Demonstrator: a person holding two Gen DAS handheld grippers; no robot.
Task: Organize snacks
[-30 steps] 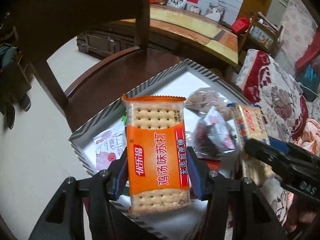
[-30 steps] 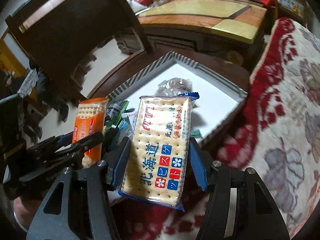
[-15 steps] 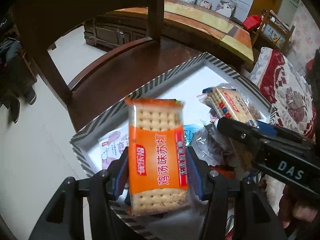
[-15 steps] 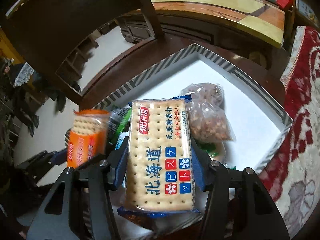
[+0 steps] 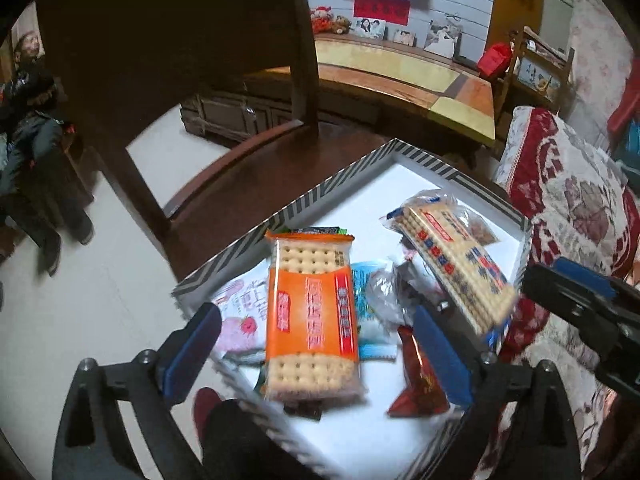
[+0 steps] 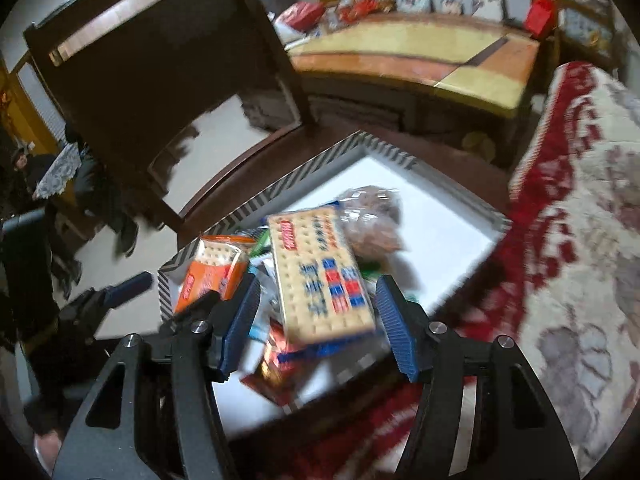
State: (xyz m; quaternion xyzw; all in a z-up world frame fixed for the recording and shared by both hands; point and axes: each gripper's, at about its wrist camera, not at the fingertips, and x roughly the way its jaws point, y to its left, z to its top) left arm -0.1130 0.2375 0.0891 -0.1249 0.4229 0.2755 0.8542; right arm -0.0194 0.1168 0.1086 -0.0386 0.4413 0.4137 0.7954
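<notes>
1. The left gripper [image 5: 316, 344] is seen with jaws opening wide; the orange cracker pack [image 5: 310, 320] lies between them, untouched by the pads, over the striped-rim box [image 5: 320, 194].
2. The right gripper [image 6: 316, 320] is opening too; the blue-labelled cracker pack [image 6: 320, 276] sits between its pads, contact unclear through blur, above the box's near side.

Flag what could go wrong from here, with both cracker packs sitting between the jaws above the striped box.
1. The left hand-held gripper is opening; the orange cracker pack, clear of both pads, could land tilted on the loose snacks beneath.
2. The right hand-held gripper is opening too; the blue cracker pack is already tilted and may slide onto the red packet or toward the striped box edge.
</notes>
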